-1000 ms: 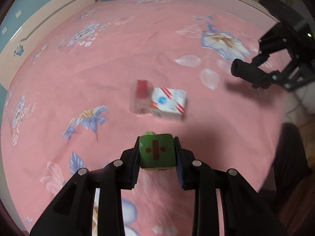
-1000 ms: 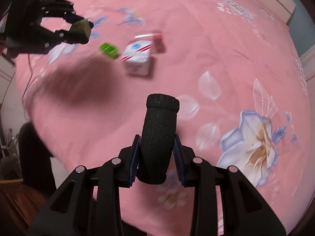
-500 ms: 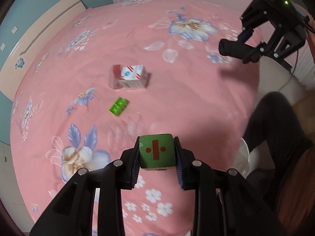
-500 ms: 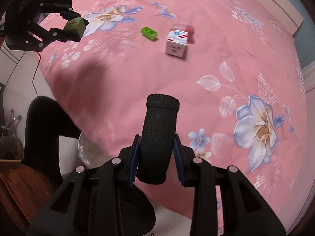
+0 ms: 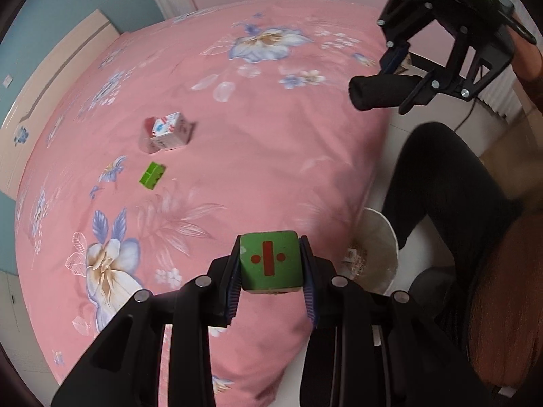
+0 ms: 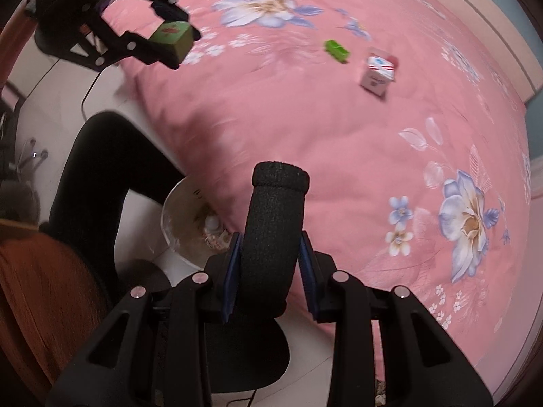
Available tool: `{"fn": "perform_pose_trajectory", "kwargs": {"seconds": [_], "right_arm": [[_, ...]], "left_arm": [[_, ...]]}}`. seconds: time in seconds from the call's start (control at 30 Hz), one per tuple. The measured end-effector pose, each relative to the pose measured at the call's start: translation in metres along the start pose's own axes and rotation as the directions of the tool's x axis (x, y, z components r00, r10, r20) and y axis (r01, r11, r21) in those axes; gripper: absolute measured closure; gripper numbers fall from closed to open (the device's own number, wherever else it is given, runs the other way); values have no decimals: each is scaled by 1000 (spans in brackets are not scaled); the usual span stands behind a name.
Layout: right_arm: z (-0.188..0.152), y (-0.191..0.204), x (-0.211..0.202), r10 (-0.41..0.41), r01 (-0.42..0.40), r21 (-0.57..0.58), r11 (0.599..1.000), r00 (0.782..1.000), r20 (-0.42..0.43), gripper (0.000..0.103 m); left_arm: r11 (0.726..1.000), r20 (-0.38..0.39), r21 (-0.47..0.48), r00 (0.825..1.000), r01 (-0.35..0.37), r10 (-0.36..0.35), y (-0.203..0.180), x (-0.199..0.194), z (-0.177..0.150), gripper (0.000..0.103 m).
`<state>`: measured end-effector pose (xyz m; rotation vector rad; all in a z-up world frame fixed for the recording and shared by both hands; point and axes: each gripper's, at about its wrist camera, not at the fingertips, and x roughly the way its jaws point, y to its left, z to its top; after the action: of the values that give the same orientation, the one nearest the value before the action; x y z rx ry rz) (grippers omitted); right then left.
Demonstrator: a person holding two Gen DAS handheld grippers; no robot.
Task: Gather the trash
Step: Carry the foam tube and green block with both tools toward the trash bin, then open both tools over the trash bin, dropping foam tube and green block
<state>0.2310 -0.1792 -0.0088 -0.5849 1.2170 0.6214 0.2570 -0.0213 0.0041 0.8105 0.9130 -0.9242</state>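
Note:
My left gripper (image 5: pixel 270 273) is shut on a green cube (image 5: pixel 270 260) with red marks, held over the bed's near edge; it also shows in the right wrist view (image 6: pixel 173 39). My right gripper (image 6: pixel 271 271) is shut on a black foam cylinder (image 6: pixel 275 230), also seen in the left wrist view (image 5: pixel 383 91). A white trash bin (image 5: pixel 376 257) with litter inside stands on the floor below the bed edge (image 6: pixel 183 220). A small white and red carton (image 5: pixel 168 132) and a green brick (image 5: pixel 151 176) lie on the pink bed (image 5: pixel 254 135).
The person's black-clad leg (image 5: pixel 437 176) stands beside the bin. A headboard (image 5: pixel 51 74) and blue wall lie past the bed. A cable (image 6: pixel 86 91) runs on the white floor.
Both grippers have pulled back from the bed centre toward its edge with their objects held. The bin has come into view under them. The carton and green brick now lie farther away.

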Motion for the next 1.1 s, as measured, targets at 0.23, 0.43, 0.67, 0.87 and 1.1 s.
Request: {"fn": "perform_pose_trajectory", "kwargs": {"seconds": [0.23,0.43,0.67,0.87,1.1], "right_arm": [[-12,35,0,11,-12,-61,998,1000,-16,69],[-18,55,10,29,-33,-104,994,998,-48,69],[-24,77,34,54,-72,-166,984,992,-112,69],[-25,87,60,76,-105,-181,978,984,-164,69],[-23,89,88,107,-145,-184,972,974,-201,69]], "left_arm": [[998,-7,63,1000,27,-27,-42,-5,-14,69],[992,-29,109,997,69,-66,-72,4,-24,69],[982,-62,146,992,121,-113,-99,25,-34,69],[976,-81,142,984,168,-157,-109,50,-40,69],[967,-89,123,973,224,-214,-114,77,-46,70]]}}
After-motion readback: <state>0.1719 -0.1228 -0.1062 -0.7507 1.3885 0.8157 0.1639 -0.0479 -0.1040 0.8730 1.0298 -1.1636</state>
